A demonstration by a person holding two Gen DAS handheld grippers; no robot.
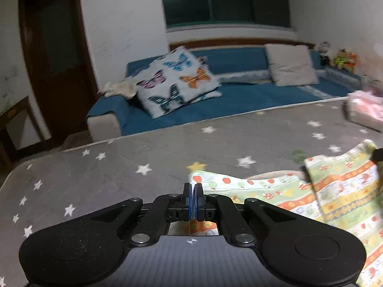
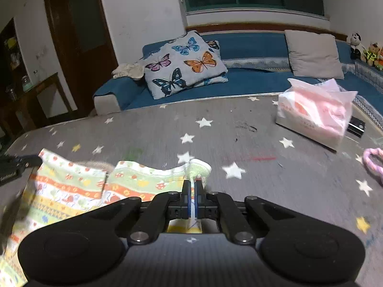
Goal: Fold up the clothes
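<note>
Now left tongs (image 1: 192, 189) pinch striped mushroom-print cotton garment (image 1: 335, 191); right tongs (image 2: 192, 186) clamp its green cuff. Pink tissue pack (image 2: 313, 112) at 2 o'clock on grey star-patterned counter (image 2: 263, 179).

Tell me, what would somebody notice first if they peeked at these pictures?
Probably the colourful striped patterned cloth spread on the grey star-printed table cover, pinched at opposite edges by the black left gripper and black right gripper. Next, the white cushion with big butterflies on the blue sofa behind the table. A pink tissue pack sits at the table's far right.
</note>
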